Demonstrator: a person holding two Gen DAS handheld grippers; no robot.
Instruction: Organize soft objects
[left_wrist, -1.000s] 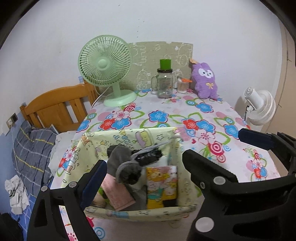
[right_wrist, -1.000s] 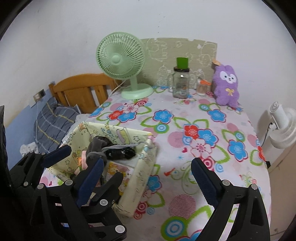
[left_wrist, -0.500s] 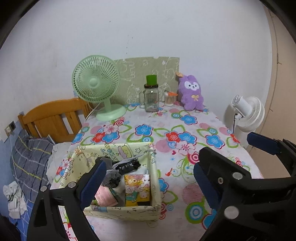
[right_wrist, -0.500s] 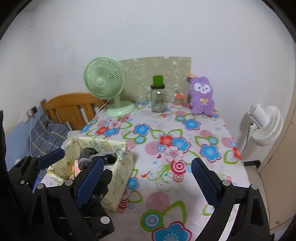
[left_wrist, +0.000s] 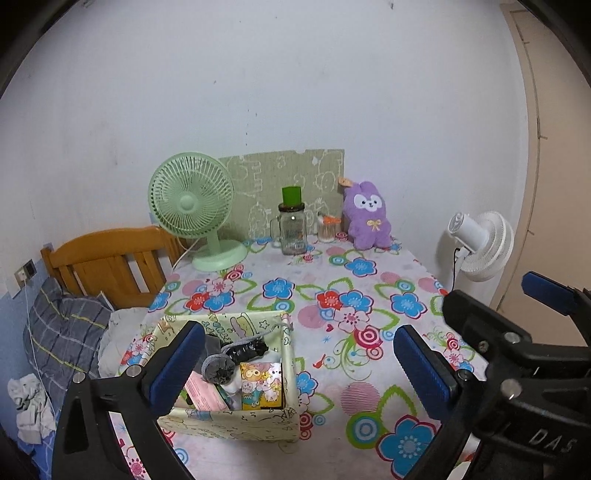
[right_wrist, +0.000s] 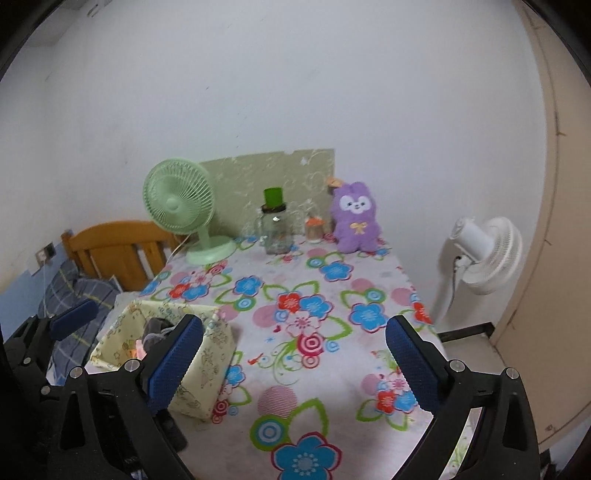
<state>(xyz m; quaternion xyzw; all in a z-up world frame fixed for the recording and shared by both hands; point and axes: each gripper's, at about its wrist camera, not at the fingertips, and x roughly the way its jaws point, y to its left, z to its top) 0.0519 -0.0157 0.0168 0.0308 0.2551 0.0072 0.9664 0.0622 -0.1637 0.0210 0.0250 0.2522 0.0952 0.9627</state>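
A pale yellow fabric storage box (left_wrist: 229, 421) stands at the table's front left; it also shows in the right wrist view (right_wrist: 210, 343). Inside lie grey rolled socks (left_wrist: 218, 365), a black bundle (left_wrist: 245, 349), a pink cloth (left_wrist: 201, 393) and a cartoon-print packet (left_wrist: 260, 384). My left gripper (left_wrist: 299, 365) is open and empty, pulled back above the box. My right gripper (right_wrist: 295, 365) is open and empty, to the right of the box above the table's front. A purple plush bunny (left_wrist: 367, 216) sits at the back right.
The flowered tablecloth (left_wrist: 354, 302) covers the table. At the back stand a green fan (left_wrist: 192, 206), a glass mug jar with green lid (left_wrist: 291, 225) and a small jar (left_wrist: 327, 229). A white floor fan (left_wrist: 480, 243) stands right, a wooden bed headboard (left_wrist: 107, 258) left.
Both grippers have drawn back and up from the box, so the table and box look smaller and farther. Both stay open and empty. The box's contents have not moved.
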